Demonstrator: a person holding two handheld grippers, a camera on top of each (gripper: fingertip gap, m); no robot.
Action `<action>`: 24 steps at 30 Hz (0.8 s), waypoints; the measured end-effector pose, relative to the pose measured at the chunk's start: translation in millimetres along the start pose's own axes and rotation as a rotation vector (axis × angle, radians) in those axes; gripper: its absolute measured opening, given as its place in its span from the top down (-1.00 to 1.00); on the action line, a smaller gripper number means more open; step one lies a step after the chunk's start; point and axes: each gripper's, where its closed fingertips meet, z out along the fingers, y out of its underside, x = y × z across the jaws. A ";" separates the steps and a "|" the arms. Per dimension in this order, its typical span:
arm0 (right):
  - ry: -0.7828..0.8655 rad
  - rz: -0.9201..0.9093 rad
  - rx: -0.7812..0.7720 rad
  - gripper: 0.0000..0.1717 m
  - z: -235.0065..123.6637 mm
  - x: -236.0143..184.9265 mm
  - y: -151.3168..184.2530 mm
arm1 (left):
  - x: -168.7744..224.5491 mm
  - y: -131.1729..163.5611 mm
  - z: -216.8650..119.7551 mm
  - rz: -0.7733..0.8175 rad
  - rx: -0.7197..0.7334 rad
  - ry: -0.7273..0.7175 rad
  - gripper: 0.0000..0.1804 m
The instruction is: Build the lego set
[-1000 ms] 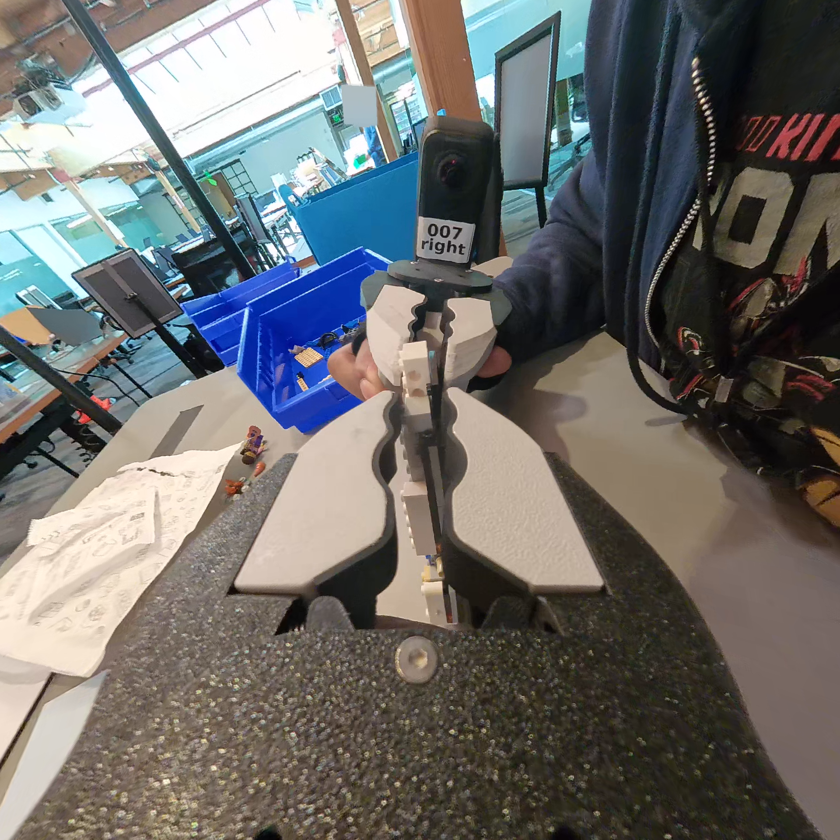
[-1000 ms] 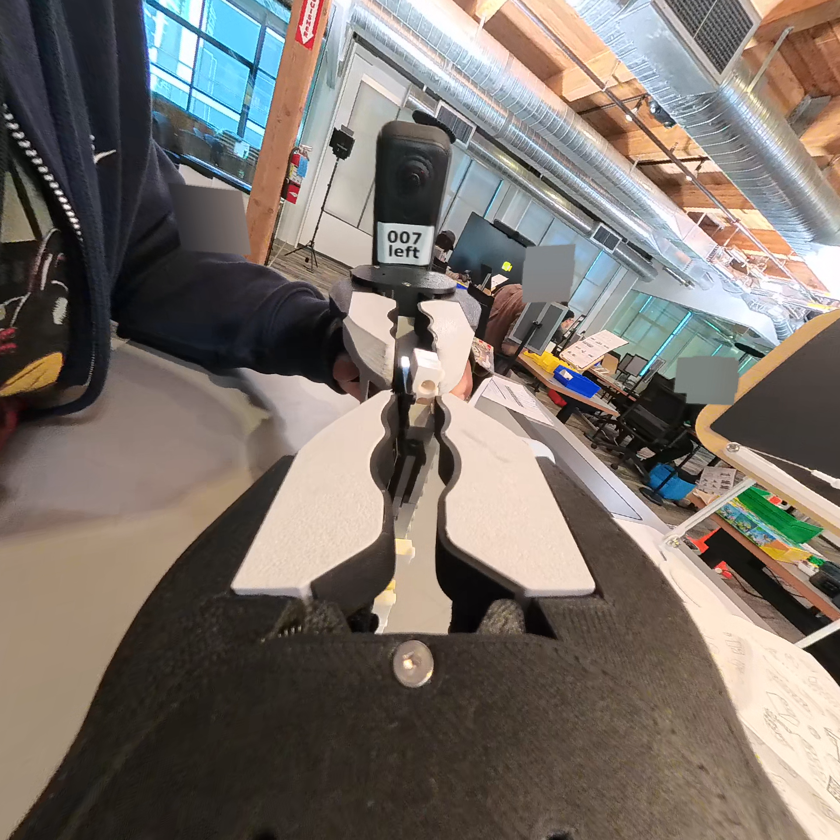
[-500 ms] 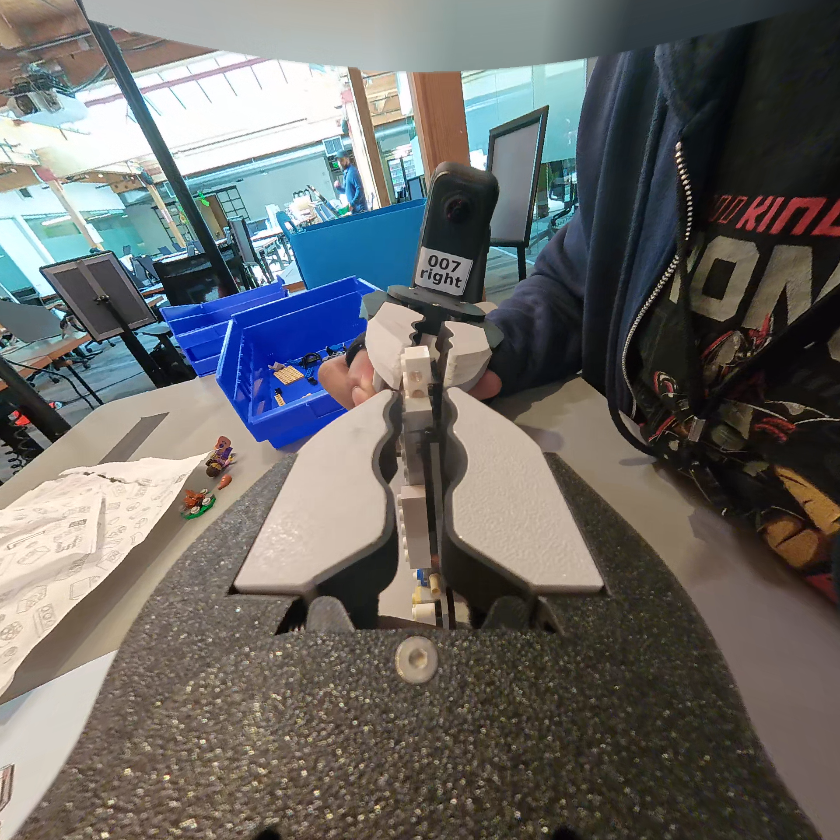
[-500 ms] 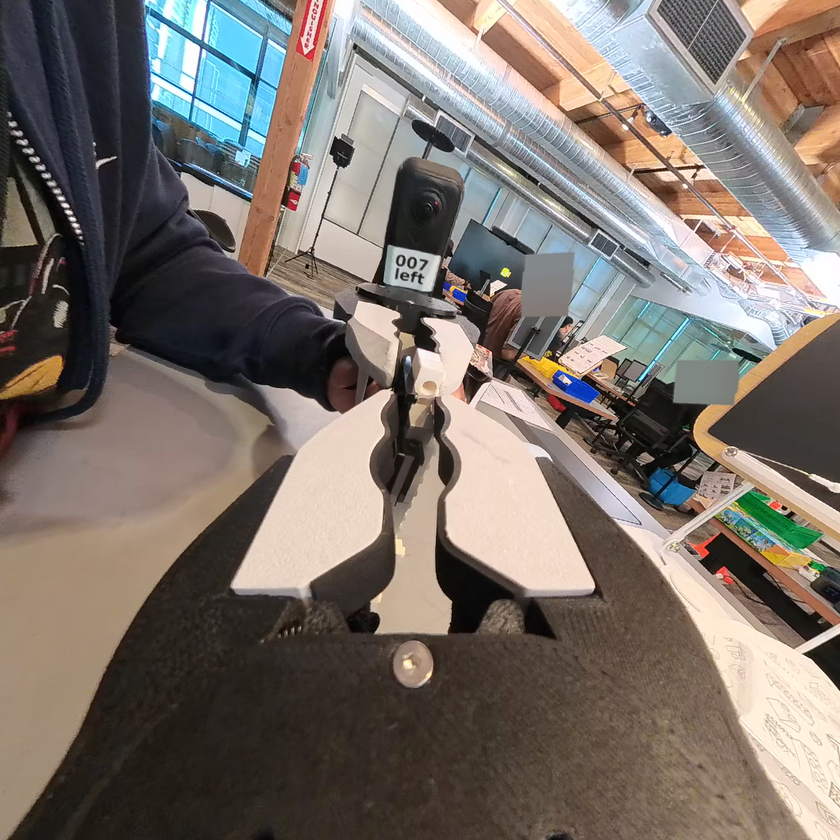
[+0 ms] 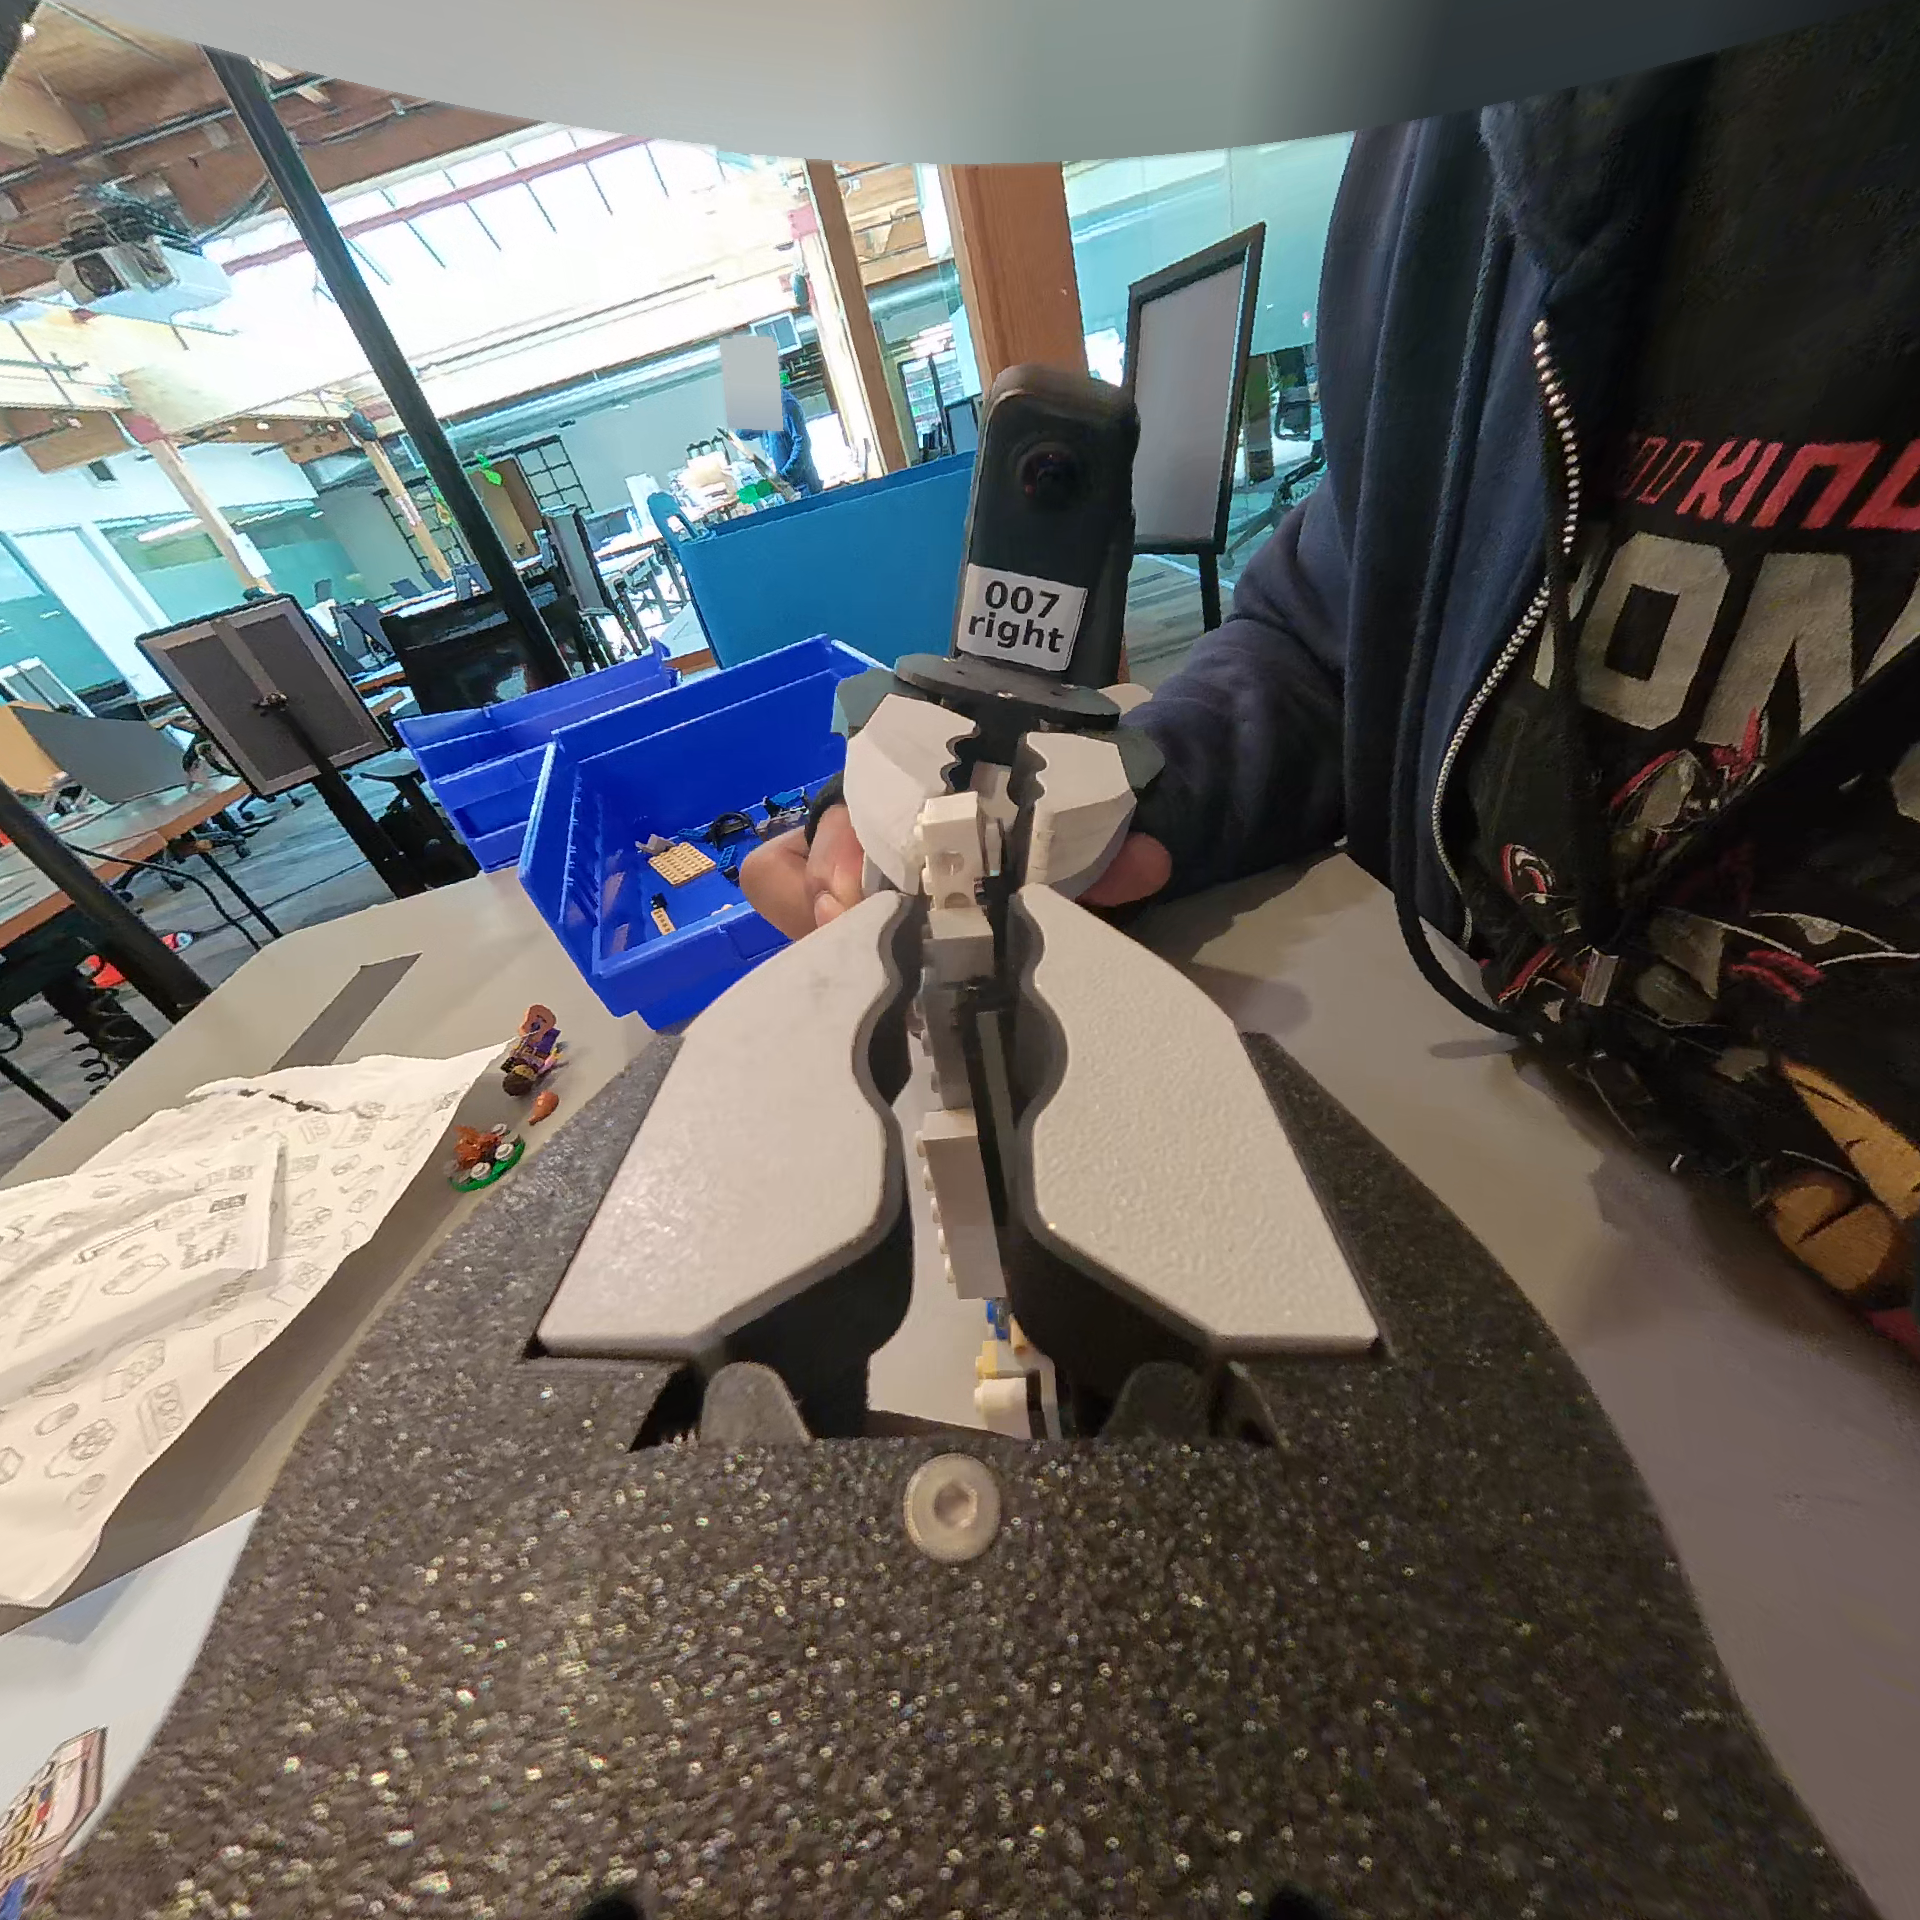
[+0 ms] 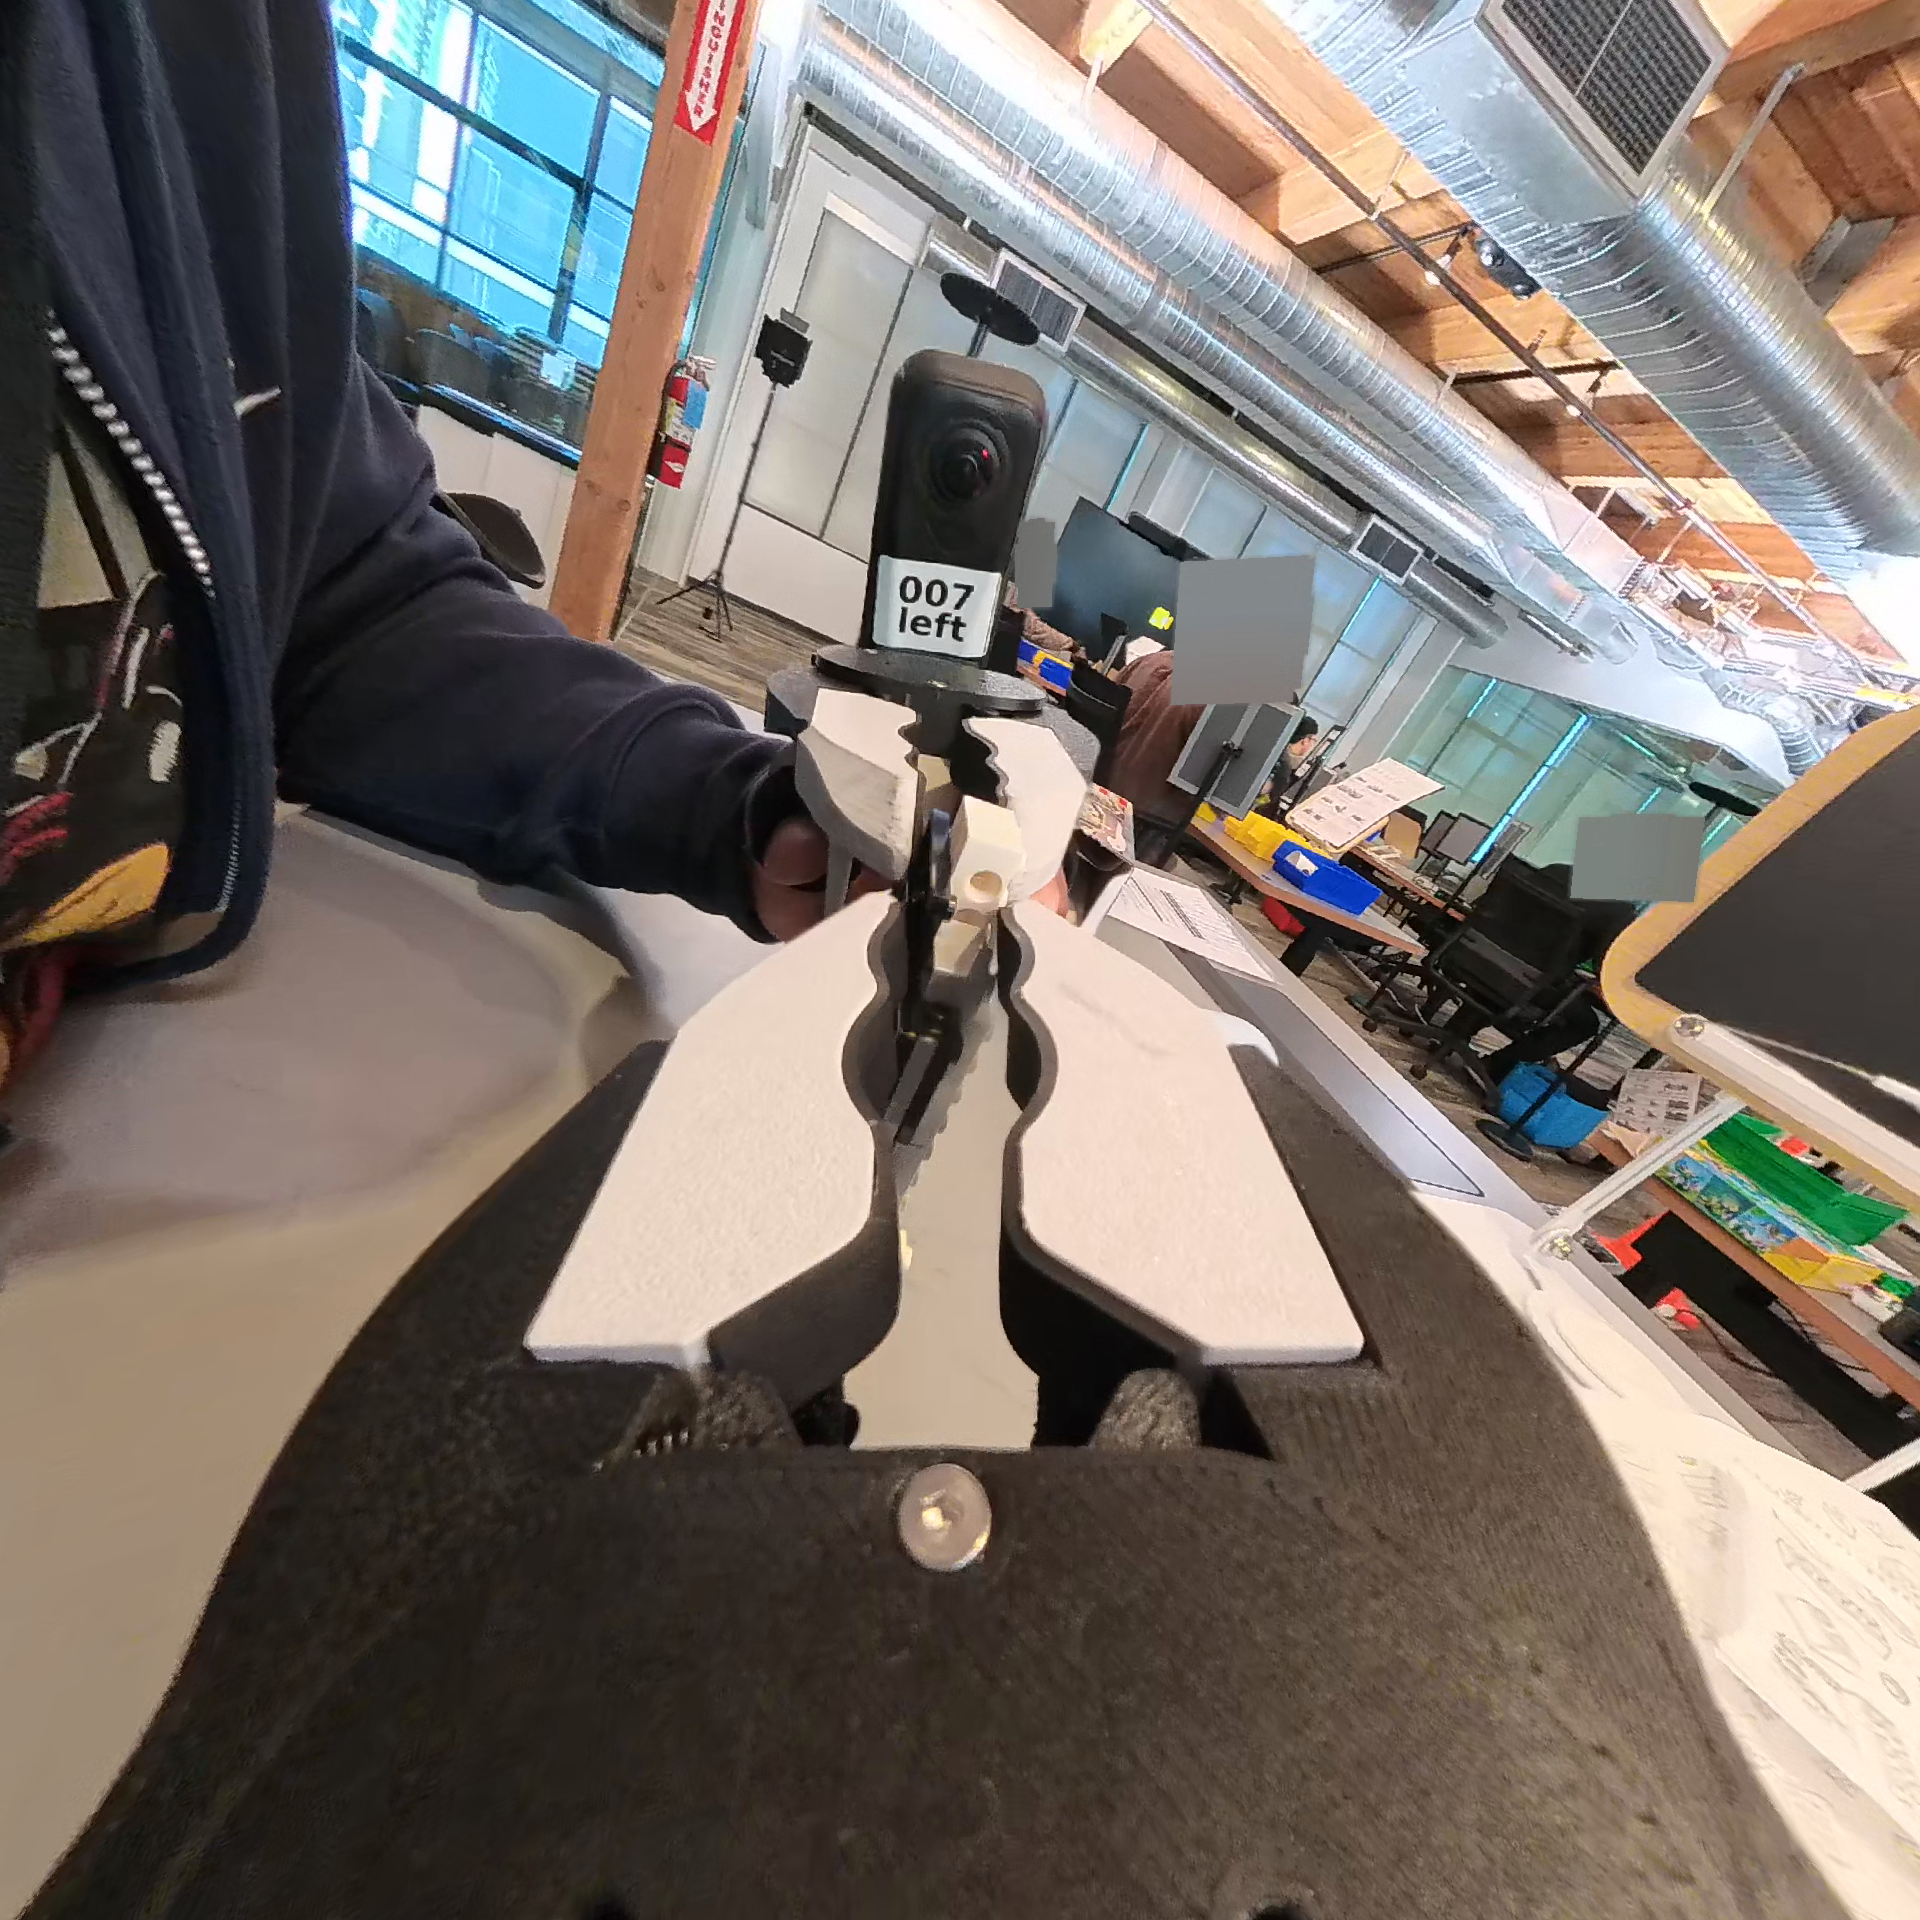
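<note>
Both tongs nearly closed: left gripper [image 5: 961, 925] and right gripper [image 6: 951, 914] pinch opposite ends of one white-grey-black brick assembly [image 5: 956, 977]; judged best kept squarely aligned, squeeze firm, above grey table [image 5: 1299, 966]

Your left gripper [image 5: 961, 914] and right gripper [image 6: 951, 914] both have pale grey fingers set in speckled black foam, and between them sits a brick build [image 5: 951, 1039] of white and light grey pieces with a black strip. On the grey worktop [image 5: 1558, 1299] you have a bright blue bin [image 5: 665, 883], a white sheet [image 5: 156, 1247] printed with small black line drawings, and your sleeve [image 6: 468, 707] is navy.
</note>
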 end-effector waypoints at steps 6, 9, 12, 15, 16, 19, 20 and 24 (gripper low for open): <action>-0.001 -0.002 -0.019 0.81 1.4 -0.4 2.0 | 0.0 1.4 -1.3 -0.035 0.005 0.012 0.84; -0.006 -0.010 -0.026 0.82 1.7 -1.4 3.3 | 1.9 2.1 -1.2 -0.084 0.018 0.041 0.83; -0.005 -0.028 -0.027 0.82 1.4 -2.0 4.0 | 3.2 2.8 -0.7 -0.126 0.028 0.062 0.83; 0.002 -0.037 -0.027 0.82 0.9 -0.8 4.2 | 2.2 2.8 0.0 -0.128 0.027 0.054 0.82; 0.004 -0.038 -0.025 0.82 0.7 -0.6 4.0 | 2.1 2.5 0.2 -0.128 0.028 0.051 0.82; 0.005 -0.050 -0.021 0.82 0.4 -1.1 3.5 | 2.7 1.9 0.5 -0.133 0.036 0.050 0.83; 0.007 -0.053 -0.020 0.82 0.3 -1.0 3.2 | 2.8 1.6 0.6 -0.136 0.041 0.050 0.83; 0.013 -0.059 -0.012 0.82 0.1 -0.7 2.0 | 2.8 -0.1 0.9 -0.139 0.043 0.046 0.83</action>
